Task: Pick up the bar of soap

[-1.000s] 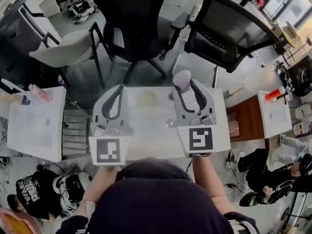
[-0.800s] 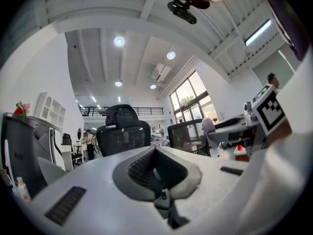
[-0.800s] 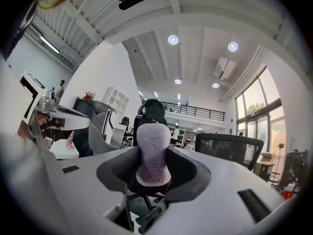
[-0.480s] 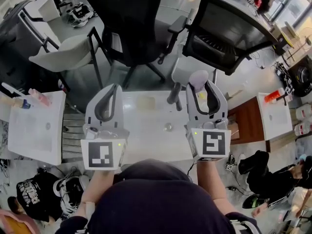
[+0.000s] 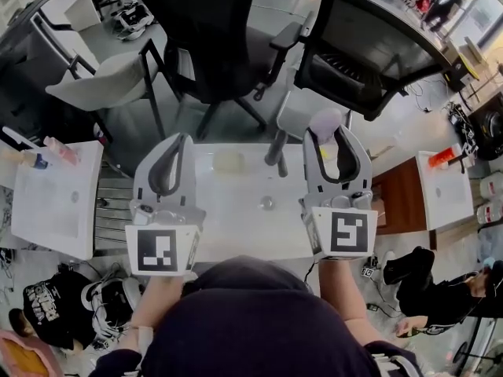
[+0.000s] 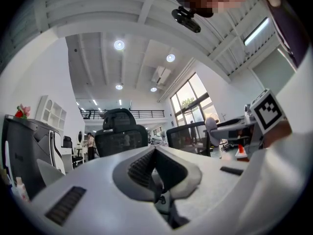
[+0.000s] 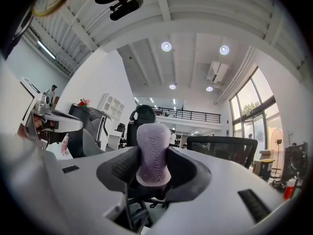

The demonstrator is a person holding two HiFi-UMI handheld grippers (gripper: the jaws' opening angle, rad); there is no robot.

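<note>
A purple bar of soap [image 7: 152, 153] with embossed lettering stands upright between the jaws of my right gripper [image 7: 152, 173], which is shut on it. In the head view the soap [image 5: 324, 119] is held above the far right part of the white table [image 5: 236, 230] at the tip of the right gripper [image 5: 328, 132]. My left gripper [image 5: 180, 140] hovers over the table's left side. Its jaws meet with nothing between them in the left gripper view [image 6: 155, 168].
A pale yellowish pad [image 5: 229, 161] and a small round object [image 5: 267, 203] lie on the table. Two black office chairs [image 5: 208, 38] [image 5: 365, 49] stand behind it. A white side table [image 5: 51, 203] is at left and another [image 5: 444, 187] at right.
My right gripper has carried the soap to the right and slightly farther. My left gripper has drifted a little to the left, so the two now stand wider apart.
</note>
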